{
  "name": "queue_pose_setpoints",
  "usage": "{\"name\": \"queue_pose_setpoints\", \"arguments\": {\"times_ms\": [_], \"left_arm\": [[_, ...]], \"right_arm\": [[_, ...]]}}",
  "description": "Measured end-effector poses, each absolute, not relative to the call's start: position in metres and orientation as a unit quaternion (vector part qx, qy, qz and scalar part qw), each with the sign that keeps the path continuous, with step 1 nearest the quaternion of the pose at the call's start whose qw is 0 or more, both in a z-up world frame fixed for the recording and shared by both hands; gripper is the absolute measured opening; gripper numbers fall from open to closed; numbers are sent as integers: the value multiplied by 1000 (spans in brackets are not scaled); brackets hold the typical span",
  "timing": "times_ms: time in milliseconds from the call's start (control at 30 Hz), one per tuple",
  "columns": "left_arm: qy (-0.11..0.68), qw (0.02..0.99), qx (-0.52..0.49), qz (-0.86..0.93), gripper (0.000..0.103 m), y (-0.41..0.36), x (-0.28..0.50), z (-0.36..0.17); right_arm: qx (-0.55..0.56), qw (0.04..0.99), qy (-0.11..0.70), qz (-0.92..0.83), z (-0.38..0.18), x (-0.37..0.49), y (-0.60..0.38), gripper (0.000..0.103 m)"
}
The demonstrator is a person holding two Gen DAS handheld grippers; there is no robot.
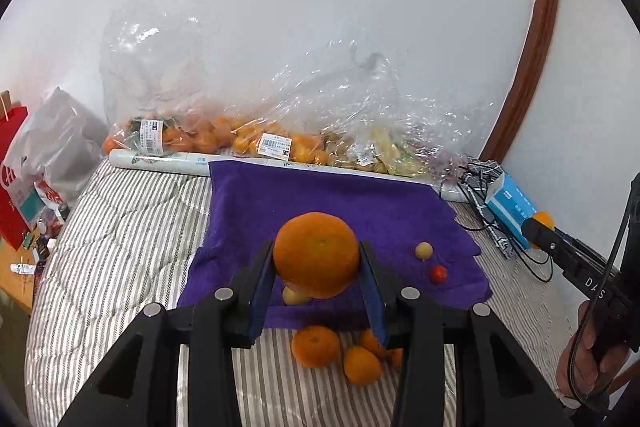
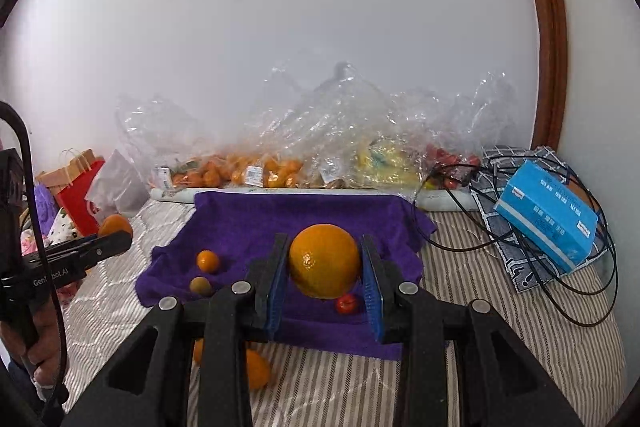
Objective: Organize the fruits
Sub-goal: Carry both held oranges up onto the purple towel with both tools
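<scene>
Here, in the left wrist view, the left gripper (image 1: 318, 267) has its blue pads clamped on a large orange (image 1: 316, 254), held above the purple towel (image 1: 320, 199). A yellow-green fruit (image 1: 423, 250) and a small red fruit (image 1: 438, 273) lie on the towel; loose mandarins (image 1: 316, 346) sit on the striped quilt (image 1: 132, 227). In the right wrist view, the right gripper (image 2: 325, 267) grips a second orange (image 2: 324, 261) over the same towel, with the small red fruit just below it.
</scene>
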State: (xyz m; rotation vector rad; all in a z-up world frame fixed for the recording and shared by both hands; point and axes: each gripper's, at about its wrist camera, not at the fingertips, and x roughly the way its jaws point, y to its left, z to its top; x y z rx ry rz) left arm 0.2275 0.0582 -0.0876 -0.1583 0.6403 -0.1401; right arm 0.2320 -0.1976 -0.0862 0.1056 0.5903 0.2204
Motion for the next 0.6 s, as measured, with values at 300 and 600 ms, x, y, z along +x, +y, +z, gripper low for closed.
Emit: {"name": "queue_pose_setpoints", "arguments": {"times_ms": [300,600], "left_arm": [[338,935,-78,-69,39,58,266,-106],[359,928,-73,-65,39,58,295,-138]], "right_arm": [[64,939,319,108,-115,270,-190,34],[72,935,328,116,-137,302,-179,34]]}}
